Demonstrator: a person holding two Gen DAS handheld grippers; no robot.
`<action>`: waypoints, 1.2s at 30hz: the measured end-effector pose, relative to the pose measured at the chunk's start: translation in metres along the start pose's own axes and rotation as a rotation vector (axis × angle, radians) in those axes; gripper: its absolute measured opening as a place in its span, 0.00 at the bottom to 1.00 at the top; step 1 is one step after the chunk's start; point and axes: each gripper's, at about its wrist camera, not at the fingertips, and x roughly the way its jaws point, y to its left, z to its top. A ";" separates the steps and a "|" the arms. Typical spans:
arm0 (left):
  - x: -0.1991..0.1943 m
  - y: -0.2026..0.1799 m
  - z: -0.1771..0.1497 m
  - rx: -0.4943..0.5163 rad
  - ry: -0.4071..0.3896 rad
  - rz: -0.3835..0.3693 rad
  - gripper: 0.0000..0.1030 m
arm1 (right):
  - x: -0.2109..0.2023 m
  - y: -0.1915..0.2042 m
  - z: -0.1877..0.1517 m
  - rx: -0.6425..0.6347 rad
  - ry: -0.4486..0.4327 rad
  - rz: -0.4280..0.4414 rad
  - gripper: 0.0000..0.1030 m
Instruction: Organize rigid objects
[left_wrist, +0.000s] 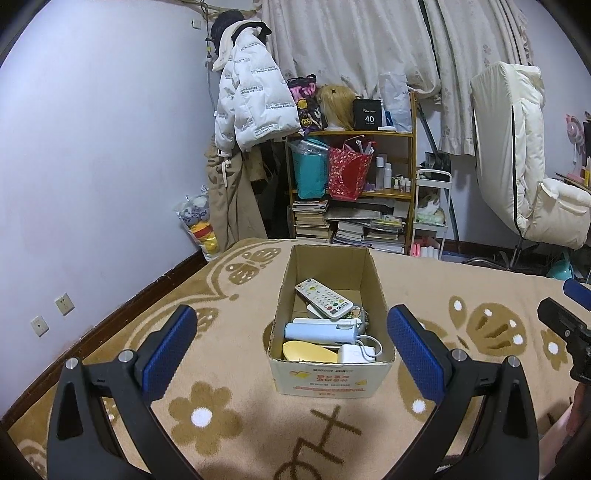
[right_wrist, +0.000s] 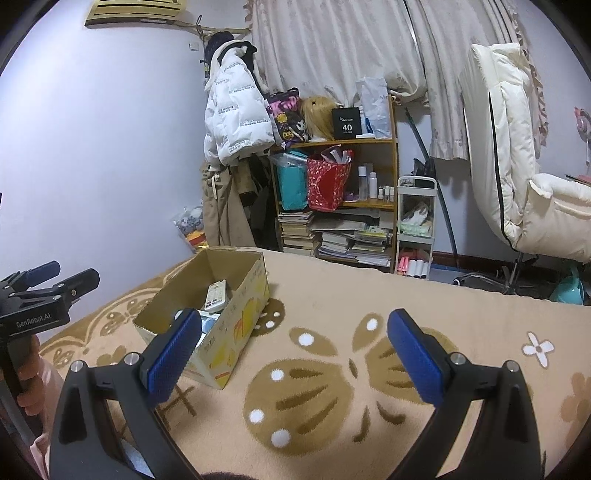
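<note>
On the left gripper (right_wrist: 55, 280): "GenRobot.AI"; shelf box (left_wrist: 366, 114) reads "40", perhaps "colors".

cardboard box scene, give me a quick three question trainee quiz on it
1. True or false: the remote lies inside the box.
2. Which gripper has the box straight ahead between its jaws: left or right?
3. Multiple choice: what is loose on the blanket outside the box? A) a remote B) a charger C) nothing visible

Key:
1. True
2. Left
3. C
</note>
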 end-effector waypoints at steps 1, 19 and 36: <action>0.000 0.000 0.000 0.000 0.000 0.000 0.99 | 0.000 0.000 -0.001 -0.001 0.002 0.000 1.00; 0.000 -0.004 0.002 -0.004 0.008 0.012 0.99 | 0.001 0.003 -0.002 -0.003 0.001 0.008 1.00; 0.003 -0.002 0.001 -0.006 0.011 0.009 0.99 | 0.002 0.003 -0.003 -0.003 0.004 0.007 1.00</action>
